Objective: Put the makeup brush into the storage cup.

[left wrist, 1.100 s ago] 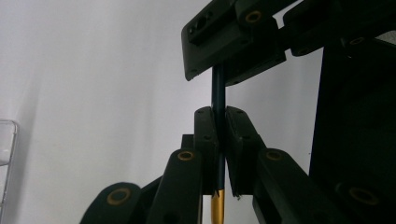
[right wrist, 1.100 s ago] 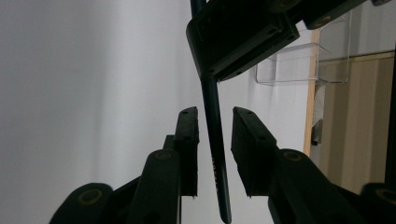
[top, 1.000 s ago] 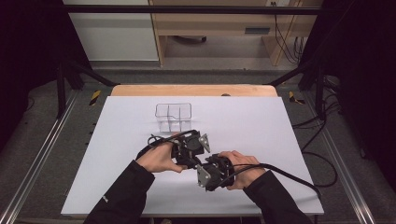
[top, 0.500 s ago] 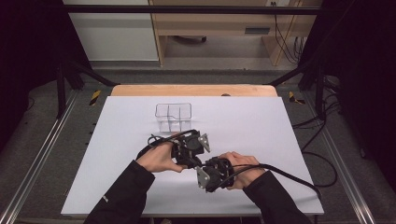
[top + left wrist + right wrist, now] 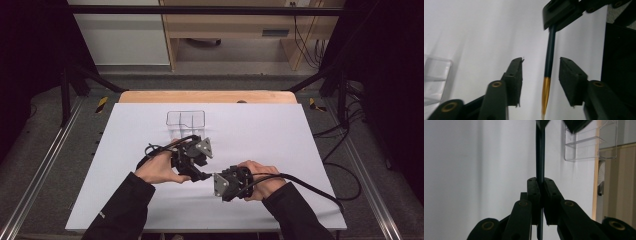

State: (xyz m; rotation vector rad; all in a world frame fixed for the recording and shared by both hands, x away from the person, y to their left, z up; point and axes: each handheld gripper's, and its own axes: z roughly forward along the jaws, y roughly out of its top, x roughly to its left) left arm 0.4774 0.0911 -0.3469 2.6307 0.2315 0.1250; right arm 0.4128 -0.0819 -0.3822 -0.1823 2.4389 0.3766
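A slim dark pencil-like stick with a gold metal end (image 5: 549, 62) (matte shaft) is clamped by the right gripper (image 5: 540, 195). The left gripper (image 5: 540, 75), jaws just opened, flanks it untouched, above the white tabletop (image 5: 300, 140).

One pen (image 5: 549, 57), one clear organizer (image 5: 186, 120), two grippers.

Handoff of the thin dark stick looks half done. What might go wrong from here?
The right gripper alone clamps the thin dark gold-tipped stick, near one end, so it may pivot or slip. The left gripper, jaws just opened, flanks the stick without pressing; moving sideways may knock it. The clear plastic organiser sits close ahead.
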